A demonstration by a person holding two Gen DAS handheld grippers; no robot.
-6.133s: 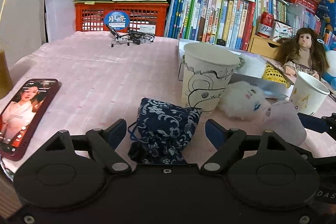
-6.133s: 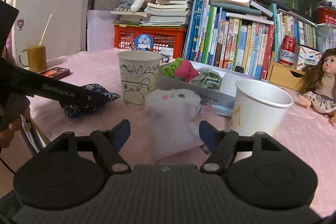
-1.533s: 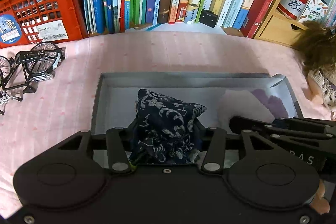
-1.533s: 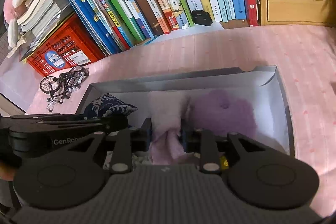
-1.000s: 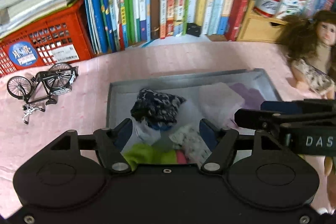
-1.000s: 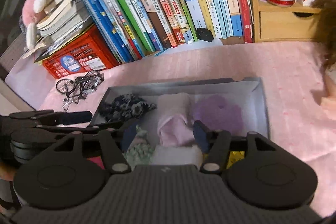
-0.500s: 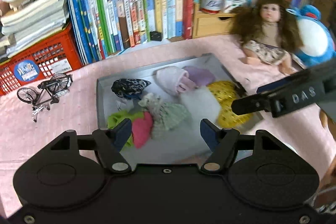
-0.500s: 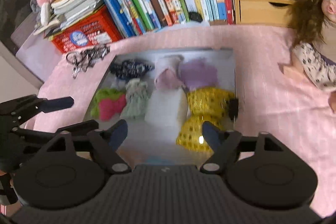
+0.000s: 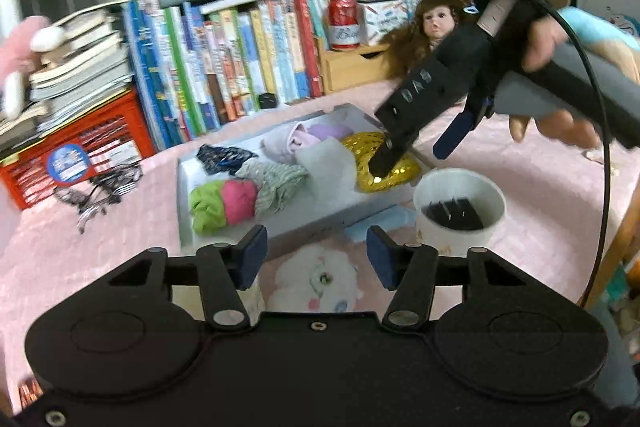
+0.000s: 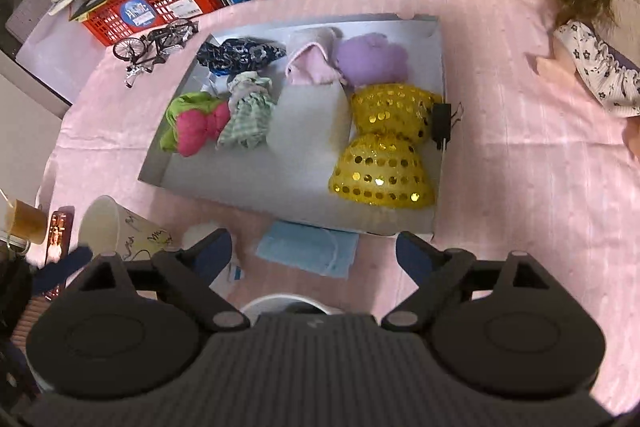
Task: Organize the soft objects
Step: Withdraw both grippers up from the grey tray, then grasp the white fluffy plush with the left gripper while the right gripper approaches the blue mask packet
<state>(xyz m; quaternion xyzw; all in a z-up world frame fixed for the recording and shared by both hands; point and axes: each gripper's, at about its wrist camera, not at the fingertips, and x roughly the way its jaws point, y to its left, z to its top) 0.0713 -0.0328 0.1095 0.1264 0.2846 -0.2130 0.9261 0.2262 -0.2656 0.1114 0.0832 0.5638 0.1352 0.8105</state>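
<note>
From the left wrist view, the left gripper hangs over the near edge of the pink tablecloth with its jaws part open and nothing between the pads; they have just been closing. A white fluffy plush toy lies on the cloth right below the gap (not gripped, only framed by the fingers); beyond it sits the grey tray, which holds the dark blue floral pouch, a green and pink bundle, a checked cloth, a pink and lilac pair and a gold sequinned piece. The right gripper reaches in from the right, held by a hand, its tip above the sequinned piece; a white paper cup stands just right of the tray.

From the right wrist view, the right gripper points steeply down with its jaws spread wide and empty; they have just been opening. The tray lies ahead of the fingers, apart from them, with the floral pouch at its far left corner and two gold sequinned domes along its right side; a light blue face mask lies on the cloth between the fingertips and the tray's near wall; a doll lies at the right edge.
</note>
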